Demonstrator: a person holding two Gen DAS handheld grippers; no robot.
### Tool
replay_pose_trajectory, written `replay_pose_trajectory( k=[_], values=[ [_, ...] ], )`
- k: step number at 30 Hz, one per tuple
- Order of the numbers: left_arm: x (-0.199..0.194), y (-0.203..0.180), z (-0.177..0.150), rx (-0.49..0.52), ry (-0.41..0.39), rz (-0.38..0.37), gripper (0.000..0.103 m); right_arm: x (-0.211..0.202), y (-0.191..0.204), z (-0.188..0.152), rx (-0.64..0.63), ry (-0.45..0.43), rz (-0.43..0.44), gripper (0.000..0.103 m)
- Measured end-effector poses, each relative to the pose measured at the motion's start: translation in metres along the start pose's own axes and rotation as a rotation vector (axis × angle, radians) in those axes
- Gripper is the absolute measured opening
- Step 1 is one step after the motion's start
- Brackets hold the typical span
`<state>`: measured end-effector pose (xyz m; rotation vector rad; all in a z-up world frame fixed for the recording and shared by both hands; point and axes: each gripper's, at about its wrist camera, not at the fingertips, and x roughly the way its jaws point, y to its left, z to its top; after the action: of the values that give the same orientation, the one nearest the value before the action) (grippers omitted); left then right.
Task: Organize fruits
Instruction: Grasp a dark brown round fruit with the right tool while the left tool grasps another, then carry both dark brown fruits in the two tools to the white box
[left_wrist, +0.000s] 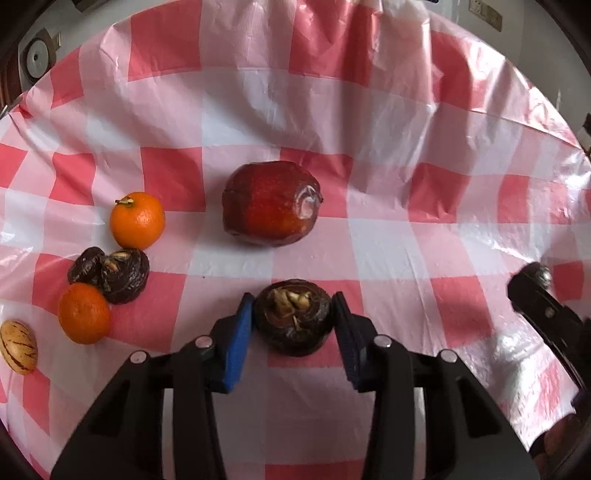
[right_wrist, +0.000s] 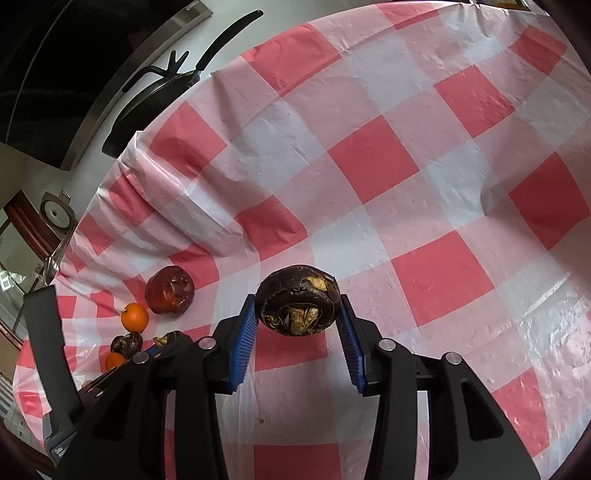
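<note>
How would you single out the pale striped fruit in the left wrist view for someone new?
On the red-checked tablecloth, find the fruit cluster at the left. Below the lower orange, by the cloth's edge, lies the pale striped fruit. It alone is cream with dark streaks; its neighbours are orange or dark brown.

Black left gripper and right gripper, ribbed blue pads, silver screws

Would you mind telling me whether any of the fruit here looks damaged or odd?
Yes: the big red fruit in the middle of the tablecloth looks wrinkled, with a pale, sunken patch at one end. Nothing appears spilled.
</note>
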<state>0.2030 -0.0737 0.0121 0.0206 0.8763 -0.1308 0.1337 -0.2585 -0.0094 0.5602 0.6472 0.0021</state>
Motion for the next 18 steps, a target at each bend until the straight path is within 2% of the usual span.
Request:
replay_pose_trajectory(
  k=[3,6,9,14,16,18],
  values=[
    [-0.021,0.005,-0.010,0.000,-0.061,0.025,0.043,-0.001,-0.001,0.000,0.000,0.002,0.006,0.043],
    [-0.062,0.025,-0.030,-0.086,-0.129,-0.011,0.043,-0.001,-0.002,0.000,0.000,0.003,0.012,0.043],
    [-0.093,0.053,-0.059,-0.146,-0.173,0.019,0.043,0.002,-0.001,0.000,-0.004,0.018,0.007,0.043],
    [-0.112,0.112,-0.103,-0.307,-0.150,0.034,0.043,0.004,0.001,0.000,-0.011,0.029,0.002,0.043],
    [-0.115,0.121,-0.106,-0.324,-0.148,0.021,0.043,0.004,0.002,0.000,-0.014,0.030,0.003,0.043],
    [-0.116,0.118,-0.101,-0.297,-0.166,0.027,0.043,0.005,0.001,0.000,-0.013,0.032,0.002,0.043]
  ],
)
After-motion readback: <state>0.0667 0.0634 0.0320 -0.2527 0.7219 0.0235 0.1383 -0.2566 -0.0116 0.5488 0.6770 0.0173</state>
